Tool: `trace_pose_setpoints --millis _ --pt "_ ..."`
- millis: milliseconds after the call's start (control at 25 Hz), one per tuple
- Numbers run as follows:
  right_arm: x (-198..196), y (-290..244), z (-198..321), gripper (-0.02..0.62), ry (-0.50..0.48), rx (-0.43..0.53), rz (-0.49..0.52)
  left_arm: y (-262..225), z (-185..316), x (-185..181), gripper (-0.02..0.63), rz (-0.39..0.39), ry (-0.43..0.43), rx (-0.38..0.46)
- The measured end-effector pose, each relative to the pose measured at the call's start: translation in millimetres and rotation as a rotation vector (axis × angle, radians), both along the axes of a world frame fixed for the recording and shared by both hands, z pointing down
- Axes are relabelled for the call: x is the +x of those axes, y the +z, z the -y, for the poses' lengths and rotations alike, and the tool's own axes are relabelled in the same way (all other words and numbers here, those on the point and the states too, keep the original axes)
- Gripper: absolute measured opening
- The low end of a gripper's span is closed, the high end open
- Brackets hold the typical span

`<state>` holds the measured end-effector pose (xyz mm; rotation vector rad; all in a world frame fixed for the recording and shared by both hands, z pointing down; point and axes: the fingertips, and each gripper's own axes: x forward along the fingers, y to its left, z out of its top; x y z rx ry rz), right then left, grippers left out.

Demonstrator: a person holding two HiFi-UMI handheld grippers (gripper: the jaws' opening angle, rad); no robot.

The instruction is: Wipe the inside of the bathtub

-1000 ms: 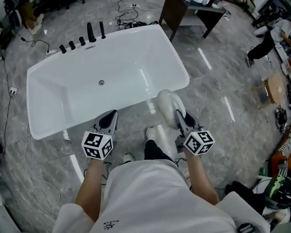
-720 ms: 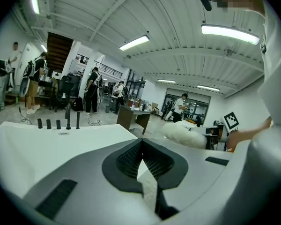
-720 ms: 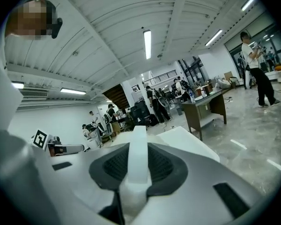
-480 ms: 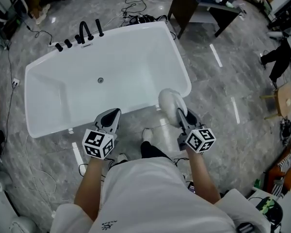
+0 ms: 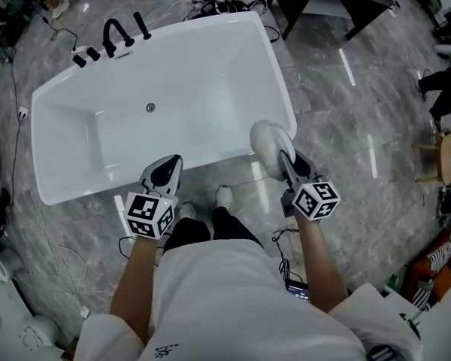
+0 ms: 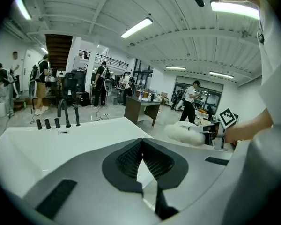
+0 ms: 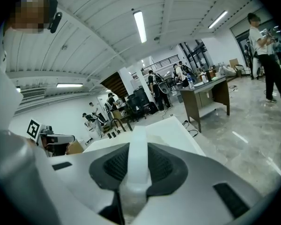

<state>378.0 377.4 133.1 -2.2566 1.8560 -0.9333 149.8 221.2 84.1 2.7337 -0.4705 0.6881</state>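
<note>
Just ahead of the right gripper (image 5: pixel 286 161), clamped on a white wiper (image 5: pixel 267 143), lies the bathtub (image 5: pixel 199 66); the left gripper (image 5: pixel 168 167), jaws together, holds nothing.

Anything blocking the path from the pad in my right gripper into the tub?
Nothing visible does. The right gripper holds the white pad by the near rim of the bathtub, and the basin shows only its drain. The black taps stand on the far rim, out of the path.
</note>
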Motion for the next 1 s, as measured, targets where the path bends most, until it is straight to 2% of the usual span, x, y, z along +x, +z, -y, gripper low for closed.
trace_pose_setpoints --millis 360,640,1000 --pt "46 57 14 0.098 0.009 -0.099 0.001 46 11 49 0.012 0.021 0.073 -0.050" --pt "69 138 25 0.099 -0.084 -0.248 -0.029 110 12 88 0.012 0.044 0.156 -0.084" --pt "108 233 41 0.098 -0.242 -0.411 -0.060 188 7 117 0.012 0.066 0.209 -0.122"
